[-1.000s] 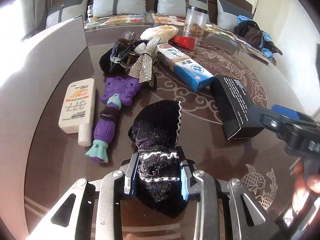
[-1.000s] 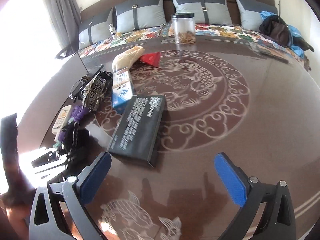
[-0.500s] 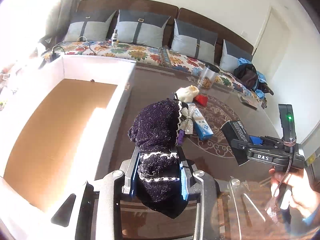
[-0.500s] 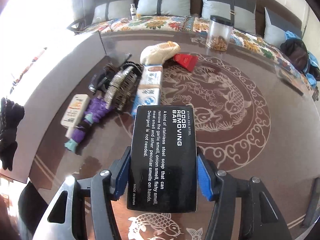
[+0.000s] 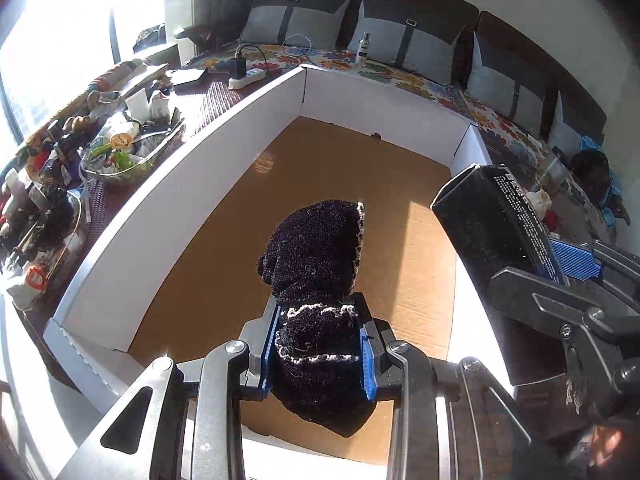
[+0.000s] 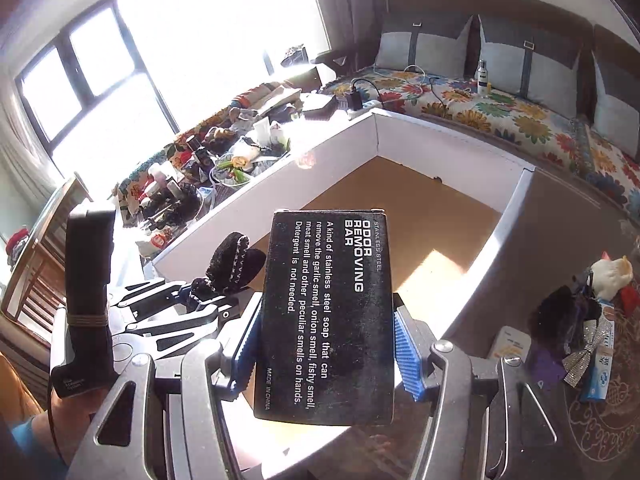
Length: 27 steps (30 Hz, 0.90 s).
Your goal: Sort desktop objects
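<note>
Sunlit rm, sofa (image 6: pixel 500 92), poss. blown-out window (image 6: pixel 100 92).

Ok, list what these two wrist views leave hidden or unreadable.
- Near end of the white box: left wrist view, covered by the left gripper and the black knit item it grips.
- Box floor below the black carton: right wrist view, blocked by the carton in the right gripper.
- Window: right wrist view, washed out by glare.
- Blue carton print: right wrist view, too small to read.
</note>
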Available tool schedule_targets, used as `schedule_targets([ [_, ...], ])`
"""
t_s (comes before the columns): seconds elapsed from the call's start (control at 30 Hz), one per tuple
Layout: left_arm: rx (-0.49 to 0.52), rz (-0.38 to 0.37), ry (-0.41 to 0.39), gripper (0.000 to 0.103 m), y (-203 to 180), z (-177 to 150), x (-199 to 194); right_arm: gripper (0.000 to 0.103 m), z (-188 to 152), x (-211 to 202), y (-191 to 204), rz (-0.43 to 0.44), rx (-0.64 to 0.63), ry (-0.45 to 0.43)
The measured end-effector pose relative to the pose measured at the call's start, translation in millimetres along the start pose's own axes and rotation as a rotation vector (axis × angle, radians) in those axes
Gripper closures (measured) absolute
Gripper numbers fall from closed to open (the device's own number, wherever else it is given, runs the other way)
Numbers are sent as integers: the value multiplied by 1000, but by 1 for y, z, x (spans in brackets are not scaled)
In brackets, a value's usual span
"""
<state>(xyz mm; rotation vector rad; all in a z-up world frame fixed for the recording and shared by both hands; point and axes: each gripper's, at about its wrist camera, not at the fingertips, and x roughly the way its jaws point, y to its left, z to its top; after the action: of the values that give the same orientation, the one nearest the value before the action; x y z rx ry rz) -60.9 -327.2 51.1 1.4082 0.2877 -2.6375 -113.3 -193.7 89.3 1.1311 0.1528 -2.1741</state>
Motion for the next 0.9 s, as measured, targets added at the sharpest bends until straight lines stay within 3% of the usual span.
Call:
schedule_targets([
  [0.07,6,34,39,66,1,-2,11,44,-6,27,11,-17,-9,50],
  [0.13,-5,54,56,46,8,-6,17,42,-13,47,13,-27,10,94],
  [0.17,-18,60,51,28,12,-8,17,42,-16,52,9,-39,28,105],
  [0.2,-31,68,32,22,13,-11,13,42,-17,54,4,-43,44,108],
  [0.3,-39,64,-18,22,10,-16,-3,39,-19,34,-11,-31,77,63],
  [0.4,-4,36,-77,22,-14,-21,-27,27,-20,-4,-28,-45,80,-40],
  [0.5,60,-51,-130,22,-57,-26,-56,11,-38,-46,-56,-102,98,-159],
  [0.6,140,-168,-145,20,-112,-35,-77,5,-78,-79,-101,-205,150,-223],
  [0.73,245,-282,-87,11,-191,-60,-70,5,-148,-95,-180,-379,241,-129],
  [0.9,326,-255,61,11,-273,-106,-4,5,-240,-123,-253,-546,285,-10],
])
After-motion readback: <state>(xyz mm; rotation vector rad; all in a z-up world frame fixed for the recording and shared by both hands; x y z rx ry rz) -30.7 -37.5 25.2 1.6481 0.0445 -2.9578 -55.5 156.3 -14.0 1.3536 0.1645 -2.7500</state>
